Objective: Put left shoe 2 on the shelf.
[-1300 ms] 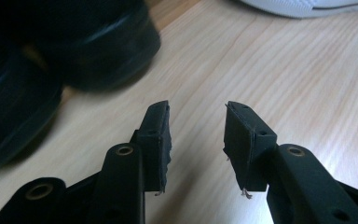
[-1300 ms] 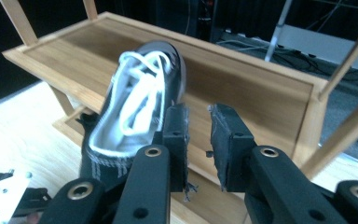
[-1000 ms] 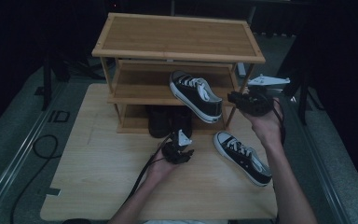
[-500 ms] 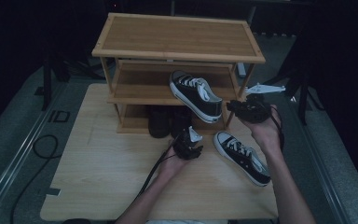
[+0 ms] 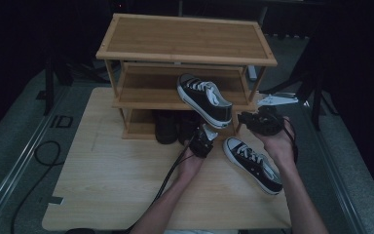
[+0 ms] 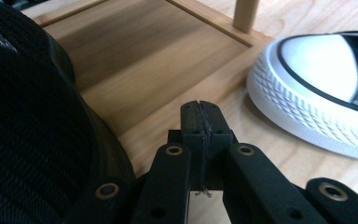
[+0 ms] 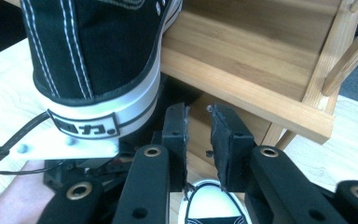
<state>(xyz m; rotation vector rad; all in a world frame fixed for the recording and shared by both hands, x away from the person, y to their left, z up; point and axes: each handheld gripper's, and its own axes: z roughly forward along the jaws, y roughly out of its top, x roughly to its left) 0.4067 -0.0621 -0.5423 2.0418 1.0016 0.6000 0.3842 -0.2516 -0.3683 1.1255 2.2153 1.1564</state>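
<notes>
We note one sneaker (image 5: 205,98) overhanging the middle shelf (image 5: 146,90) edge; a bump could tip it. Left tool (image 5: 203,141) pressed together, right tool (image 5: 263,122) slightly spread, both empty.

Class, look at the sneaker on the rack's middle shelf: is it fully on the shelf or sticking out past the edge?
Sticking out. The sneaker lies angled on the middle shelf, its heel overhanging the front edge, as the right gripper view confirms.

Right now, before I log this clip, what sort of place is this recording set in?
Probably a staged recording setup, not a home hallway: a three-tier bamboo shoe rack stands on a pale wooden tabletop, black-and-white canvas sneakers lie on and beside it, and the surroundings are dark, with a black cable on the grey floor.
</notes>
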